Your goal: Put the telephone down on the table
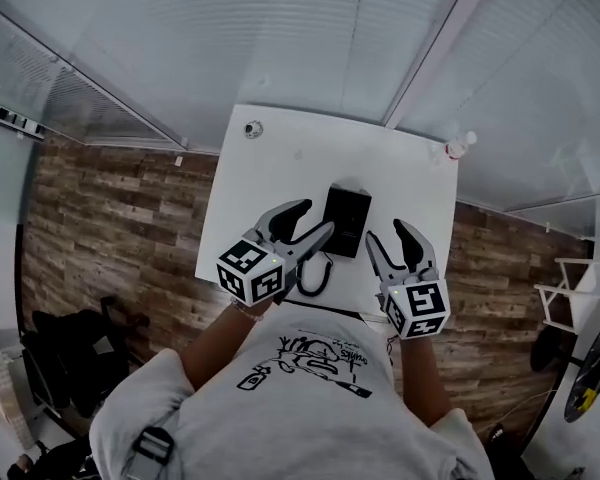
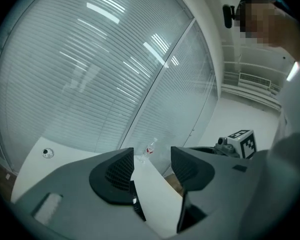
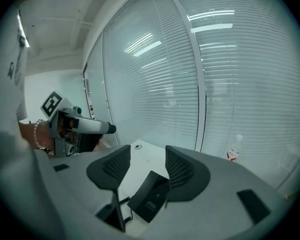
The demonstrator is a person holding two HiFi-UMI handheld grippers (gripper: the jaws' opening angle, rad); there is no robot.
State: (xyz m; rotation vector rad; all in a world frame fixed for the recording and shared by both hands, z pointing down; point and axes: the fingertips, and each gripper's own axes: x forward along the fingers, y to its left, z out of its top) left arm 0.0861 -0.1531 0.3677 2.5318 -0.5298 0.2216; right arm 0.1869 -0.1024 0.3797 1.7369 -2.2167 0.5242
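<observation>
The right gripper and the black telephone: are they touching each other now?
Apart. The right gripper view shows the right gripper with open, empty jaws, and the telephone lying lower on the white table, clear of both jaws.

Black telephone [image 1: 347, 220], white table [image 1: 280, 163]. Grey left gripper [image 1: 317, 217] and right gripper [image 1: 385, 230], black-and-white patterned marker cubes [image 1: 252, 271]. Brown wood-plank floor [image 1: 110, 218]; white T-shirt [image 1: 280, 413], black print.

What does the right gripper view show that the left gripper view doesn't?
Only the right gripper view shows the black telephone and the left gripper. Only the left gripper view shows the right gripper and part of the person. Both show the white table, the bottle at its far corner, and the window blinds.
</observation>
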